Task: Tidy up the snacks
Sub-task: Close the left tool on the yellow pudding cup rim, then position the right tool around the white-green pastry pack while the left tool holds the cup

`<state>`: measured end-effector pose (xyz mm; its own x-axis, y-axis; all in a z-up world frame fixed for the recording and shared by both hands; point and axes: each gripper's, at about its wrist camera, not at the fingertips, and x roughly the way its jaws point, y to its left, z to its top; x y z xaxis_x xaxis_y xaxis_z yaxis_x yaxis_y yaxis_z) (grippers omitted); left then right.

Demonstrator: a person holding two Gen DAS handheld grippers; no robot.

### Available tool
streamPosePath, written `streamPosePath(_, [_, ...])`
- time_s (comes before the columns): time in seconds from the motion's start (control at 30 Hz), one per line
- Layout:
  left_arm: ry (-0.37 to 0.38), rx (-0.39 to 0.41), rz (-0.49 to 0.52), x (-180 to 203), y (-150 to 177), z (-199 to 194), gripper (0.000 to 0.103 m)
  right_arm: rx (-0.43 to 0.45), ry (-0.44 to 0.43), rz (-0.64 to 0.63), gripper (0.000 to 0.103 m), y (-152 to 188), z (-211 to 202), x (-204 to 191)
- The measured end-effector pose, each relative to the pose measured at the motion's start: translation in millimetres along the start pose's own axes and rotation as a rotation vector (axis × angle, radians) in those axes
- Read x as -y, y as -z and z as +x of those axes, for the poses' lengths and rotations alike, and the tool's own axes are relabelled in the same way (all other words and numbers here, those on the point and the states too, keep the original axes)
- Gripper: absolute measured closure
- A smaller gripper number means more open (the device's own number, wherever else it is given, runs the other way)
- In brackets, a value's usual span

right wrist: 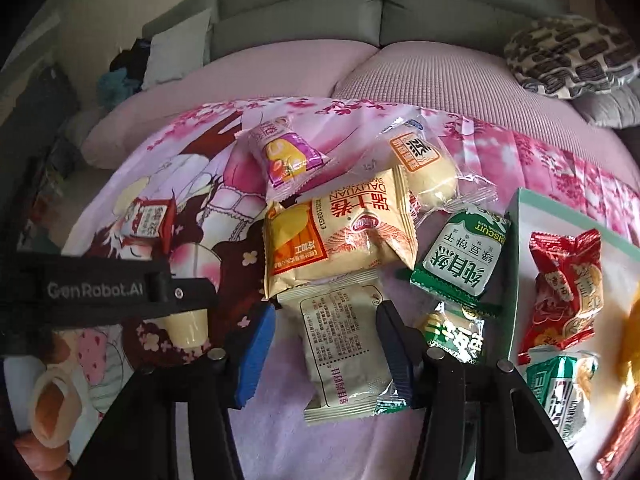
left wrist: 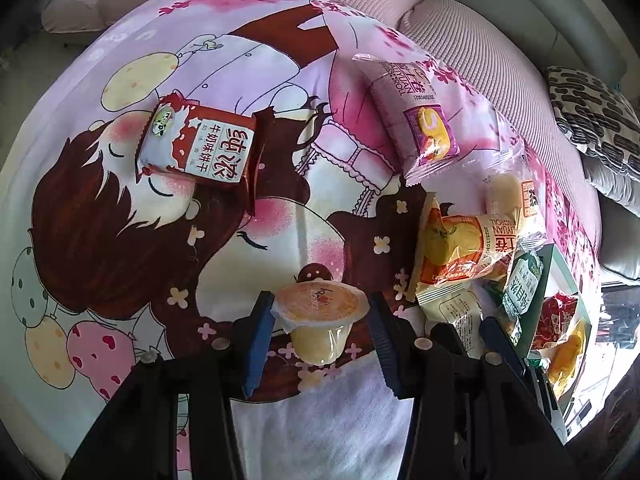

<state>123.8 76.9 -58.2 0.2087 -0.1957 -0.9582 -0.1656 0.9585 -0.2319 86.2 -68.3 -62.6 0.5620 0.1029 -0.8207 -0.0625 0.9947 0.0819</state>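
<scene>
My left gripper (left wrist: 320, 316) stands around a yellow jelly cup (left wrist: 320, 320) with a foil lid; both blue pads touch its rim, holding it above the printed cloth (left wrist: 200, 240). The cup also shows in the right wrist view (right wrist: 188, 322) under the left gripper's body. My right gripper (right wrist: 326, 336) is open around a cream snack packet (right wrist: 344, 344) lying on the cloth, its pads apart from the packet's sides. A red-and-white biscuit pack (left wrist: 200, 144) lies at the left. A purple roll packet (right wrist: 282, 156), an orange roll packet (right wrist: 340, 236) and a green biscuit pack (right wrist: 464, 256) lie ahead.
A green-rimmed tray (right wrist: 516, 240) at the right holds a red packet (right wrist: 564, 292) and other snacks. A clear-wrapped bun (right wrist: 428, 168) lies behind the pile. A sofa with pink cushions (right wrist: 400, 76) and a patterned pillow (right wrist: 568, 52) stands behind the table.
</scene>
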Motion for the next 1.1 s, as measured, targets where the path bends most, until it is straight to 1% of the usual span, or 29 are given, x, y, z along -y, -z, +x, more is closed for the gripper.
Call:
streamPosePath(0.13, [-0.006,0.002,0.006,3.2,-0.1,1.8,0.054,-0.021,0.026,-0.040,0.047,0.9,2.2,-6.7])
streamPosePath(0.2, [-0.007,0.002,0.004,2.2,0.4,1.3,0.054,-0.035,0.010,-0.055,0.046,1.2,2.1,-9.5])
streamPosePath(0.3, [-0.004,0.001,0.003,-0.5,1.3,0.2,0.054,-0.052,-0.048,-0.028,0.045,1.2,0.2,-9.1])
streamPosePath(0.4, [-0.001,-0.001,0.000,-0.6,1.2,0.9,0.054,-0.078,-0.149,0.018,0.045,1.3,-2.0,-7.6])
streamPosePath(0.43, [0.000,-0.001,-0.001,-0.8,1.2,1.0,0.054,-0.078,-0.165,0.031,0.045,1.3,-2.4,-7.4])
streamPosePath(0.47, [0.002,-0.002,-0.001,-1.0,1.2,1.0,0.054,-0.071,-0.156,0.035,0.045,1.2,-4.3,-8.1])
streamPosePath(0.57, [0.003,-0.002,-0.001,-1.9,1.1,0.8,0.054,-0.022,-0.055,-0.014,0.045,-0.3,-10.9,-12.8])
streamPosePath(0.6, [0.002,-0.002,0.000,-1.8,1.2,0.7,0.054,-0.019,-0.036,-0.023,0.045,-0.8,-10.7,-13.1])
streamPosePath(0.7, [0.001,-0.001,0.005,-1.7,1.0,0.3,0.054,-0.022,-0.034,-0.014,0.045,-1.3,-4.9,-9.4])
streamPosePath(0.8, [0.001,0.000,0.008,-0.3,2.1,-0.5,0.054,0.010,-0.019,-0.028,0.045,-3.0,-5.7,-6.8])
streamPosePath(0.93, [0.005,-0.002,0.012,0.4,3.5,-1.7,0.054,0.002,0.000,-0.030,0.045,-4.3,0.0,-3.1])
streamPosePath(1.1, [0.012,-0.006,0.003,1.3,4.0,-1.8,0.054,0.003,-0.009,-0.020,0.045,-7.5,5.7,-0.3])
